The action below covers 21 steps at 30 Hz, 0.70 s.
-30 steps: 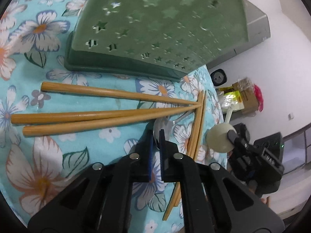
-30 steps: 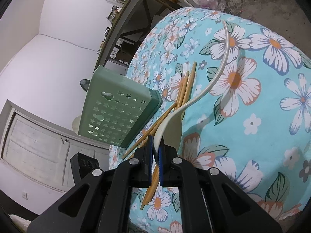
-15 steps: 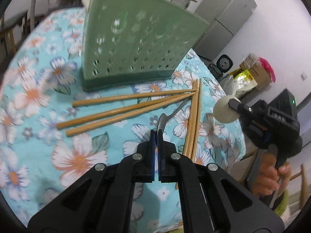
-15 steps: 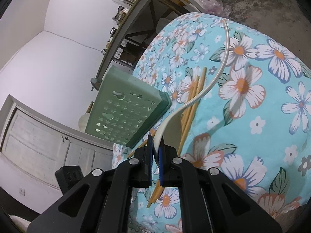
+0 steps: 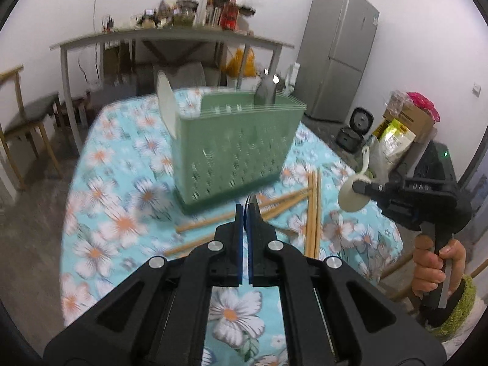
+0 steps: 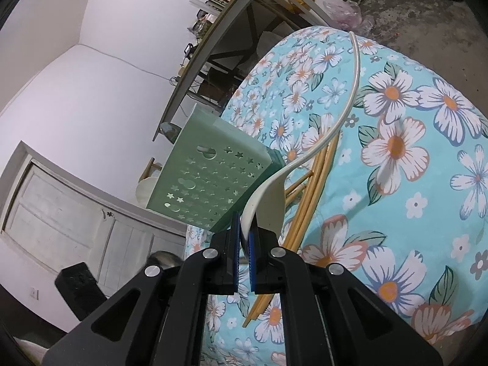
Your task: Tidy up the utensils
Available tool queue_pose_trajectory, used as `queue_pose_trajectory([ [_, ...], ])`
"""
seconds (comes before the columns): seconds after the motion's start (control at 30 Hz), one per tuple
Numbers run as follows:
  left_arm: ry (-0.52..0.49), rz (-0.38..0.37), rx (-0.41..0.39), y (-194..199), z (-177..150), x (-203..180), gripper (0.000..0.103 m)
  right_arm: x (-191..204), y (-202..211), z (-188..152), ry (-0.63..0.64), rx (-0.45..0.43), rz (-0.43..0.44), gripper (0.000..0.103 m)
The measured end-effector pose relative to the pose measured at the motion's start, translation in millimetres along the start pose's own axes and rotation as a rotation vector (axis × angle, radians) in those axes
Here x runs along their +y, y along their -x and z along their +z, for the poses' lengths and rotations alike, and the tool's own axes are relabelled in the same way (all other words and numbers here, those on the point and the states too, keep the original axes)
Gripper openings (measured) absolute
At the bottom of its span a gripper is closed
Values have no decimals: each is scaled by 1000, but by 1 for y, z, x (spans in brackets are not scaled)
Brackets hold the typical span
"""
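The right gripper (image 6: 244, 238) is pinching the bowl end of a white spoon (image 6: 268, 201), and the spoon's long thin handle curves up and away over the flowery tablecloth (image 6: 427, 213). In the left view you can see the same spoon (image 5: 353, 195) held up in the air, off to the right of the table and apart from the green holder (image 5: 235, 152). The left gripper (image 5: 245, 210) is shut tight with nothing between its jaws, and it hangs above the table in front of the holder. The job now looks like getting the spoon into the holder. To do that well, the person should carry the spoon over the top of the holder, tip it so the handle or the bowl points down into an open slot, and only let go once it is well inside, so it does not knock the holder over. The holder stands upright on the cloth and already has things in it: a wide white tool (image 5: 166, 109) sticks up at its left end and a grey one (image 5: 267, 90) at the right end. The picture is too blurry to count the slots. The wooden chopsticks (image 5: 314, 210) are not in anything yet. They lie loose on the cloth, just in front of the holder.
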State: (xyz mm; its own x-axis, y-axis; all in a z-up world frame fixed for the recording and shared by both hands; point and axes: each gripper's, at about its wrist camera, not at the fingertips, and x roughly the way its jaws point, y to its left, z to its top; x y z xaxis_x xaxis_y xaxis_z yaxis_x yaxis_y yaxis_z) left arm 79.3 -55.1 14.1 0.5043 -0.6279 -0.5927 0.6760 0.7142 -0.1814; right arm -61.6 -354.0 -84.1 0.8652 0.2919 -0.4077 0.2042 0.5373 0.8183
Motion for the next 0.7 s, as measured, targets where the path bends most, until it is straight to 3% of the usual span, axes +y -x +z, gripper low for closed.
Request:
queue_pose_trajectory([
  [0.33, -20, 18, -193, 59, 51, 12, 1, 6, 10, -2, 7, -18, 8, 5],
  [0.53, -115, 95, -349, 99, 101, 16, 1, 5, 16, -2, 9, -27, 16, 5],
  [0.7, -176, 164, -365, 99, 122, 17, 1, 2, 19, -1, 4, -33, 21, 5],
])
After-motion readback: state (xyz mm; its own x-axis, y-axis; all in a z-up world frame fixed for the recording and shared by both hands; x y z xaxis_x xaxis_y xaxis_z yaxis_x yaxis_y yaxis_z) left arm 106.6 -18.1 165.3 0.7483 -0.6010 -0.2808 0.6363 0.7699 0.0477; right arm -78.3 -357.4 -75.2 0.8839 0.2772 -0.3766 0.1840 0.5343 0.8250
